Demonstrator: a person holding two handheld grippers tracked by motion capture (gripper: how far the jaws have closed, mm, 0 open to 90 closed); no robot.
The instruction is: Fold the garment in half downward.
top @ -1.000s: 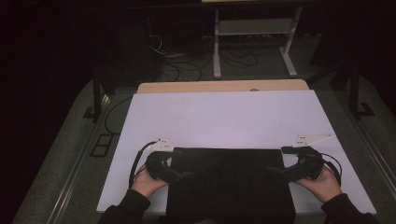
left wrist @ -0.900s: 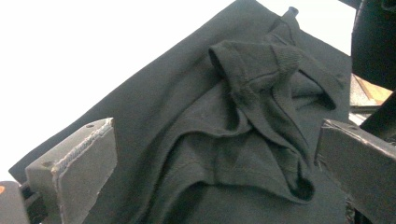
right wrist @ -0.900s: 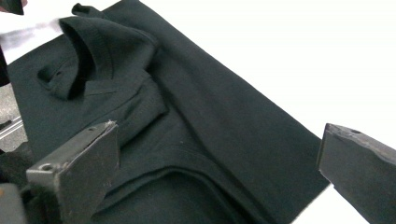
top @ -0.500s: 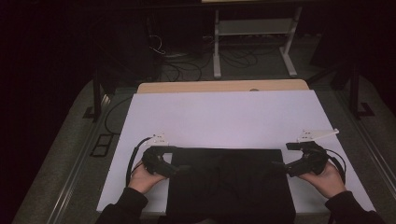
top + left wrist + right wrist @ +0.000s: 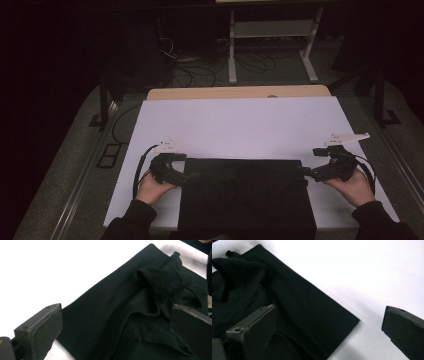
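Note:
A black garment point(image 5: 245, 197) lies flat on the white table point(image 5: 240, 125), near the front edge, with its cloth bunched into folds point(image 5: 162, 282) around the middle. My left gripper point(image 5: 191, 176) is at the garment's far left corner, jaws open, and the cloth point(image 5: 120, 315) lies between and beneath them. At the far right corner my right gripper point(image 5: 306, 173) is also open. That corner of the cloth point(image 5: 342, 322) lies between its jaws, one jaw over the garment and the other over bare table. A hand holds each gripper.
A wooden tabletop strip point(image 5: 235, 93) runs along the white table's far edge. Beyond it, on the dark floor, are a metal stand point(image 5: 272, 45) and loose cables point(image 5: 200, 70). Bare white surface stretches behind the garment.
Both hands have shifted slightly outward and away from the person, the right one more. The garment has stayed where it was.

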